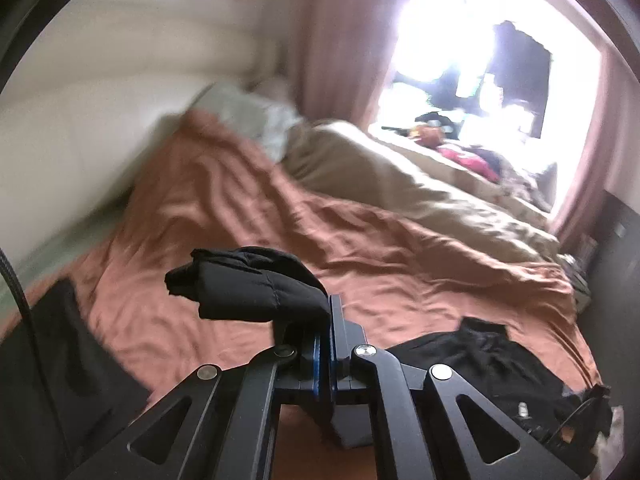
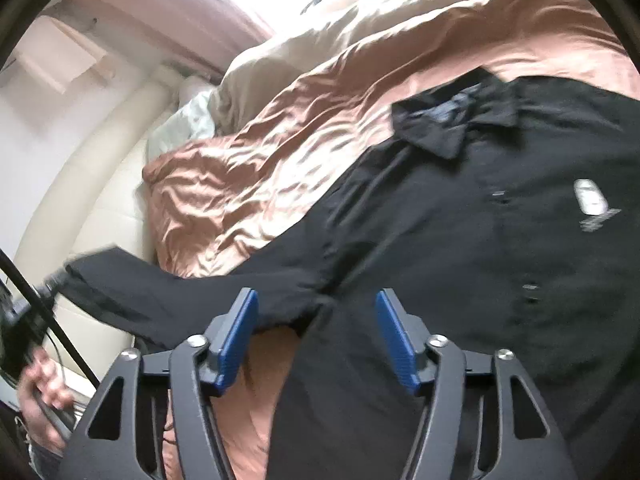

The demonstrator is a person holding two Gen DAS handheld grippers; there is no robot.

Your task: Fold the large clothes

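Black collared shirt (image 2: 460,220) on rust bedspread (image 2: 248,184), left gripper (image 1: 326,320) clamped on its sleeve (image 1: 248,284), right gripper (image 2: 316,336) jaws apart, empty, beige duvet (image 1: 400,184), curtain (image 1: 340,40) beyond.

A home bedroom: ahead of the left gripper (image 1: 325,322) lies a bed with a rumpled rust-coloured sheet (image 1: 248,216), beige duvet (image 1: 400,184), pillow (image 1: 248,116) and pink curtains (image 1: 340,40).

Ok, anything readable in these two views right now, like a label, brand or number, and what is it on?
Nothing can be read in either view.
White chest mark on the black shirt: a pale patch with lines of small print under it, too blurred to read.
The same mark in the left wrist view: too small to read.
Inside the collar: a greyish patch, no legible text.
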